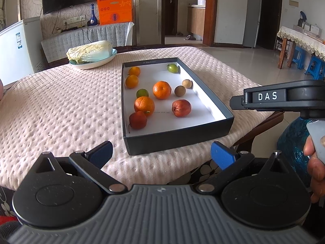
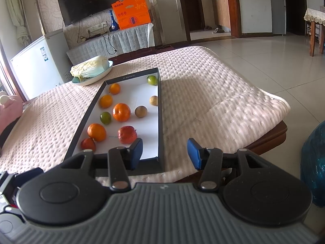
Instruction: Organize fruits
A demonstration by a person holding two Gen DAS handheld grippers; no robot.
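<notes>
A dark shallow box (image 1: pixel 178 138) with a white floor lies on the padded table and also shows in the right wrist view (image 2: pixel 160 122). It holds several fruits: oranges (image 1: pixel 161 89) (image 2: pixel 121 112), reddish fruits (image 1: pixel 181 108) (image 2: pixel 127 134), green ones (image 1: pixel 172 68) (image 2: pixel 105 118) and small brown ones (image 1: pixel 180 91) (image 2: pixel 140 111). My left gripper (image 1: pixel 161 154) is open and empty, just short of the box's near wall. My right gripper (image 2: pixel 165 152) is open and empty over the box's near right corner; its side shows in the left wrist view (image 1: pixel 284 97).
A bowl (image 1: pixel 105 60) with a napa cabbage (image 1: pixel 89 51) stands at the table's far left; it also shows in the right wrist view (image 2: pixel 91 70). The table (image 1: pixel 50 101) has a pink dotted cover. A blue-wrapped object (image 2: pixel 314 162) sits off the right edge.
</notes>
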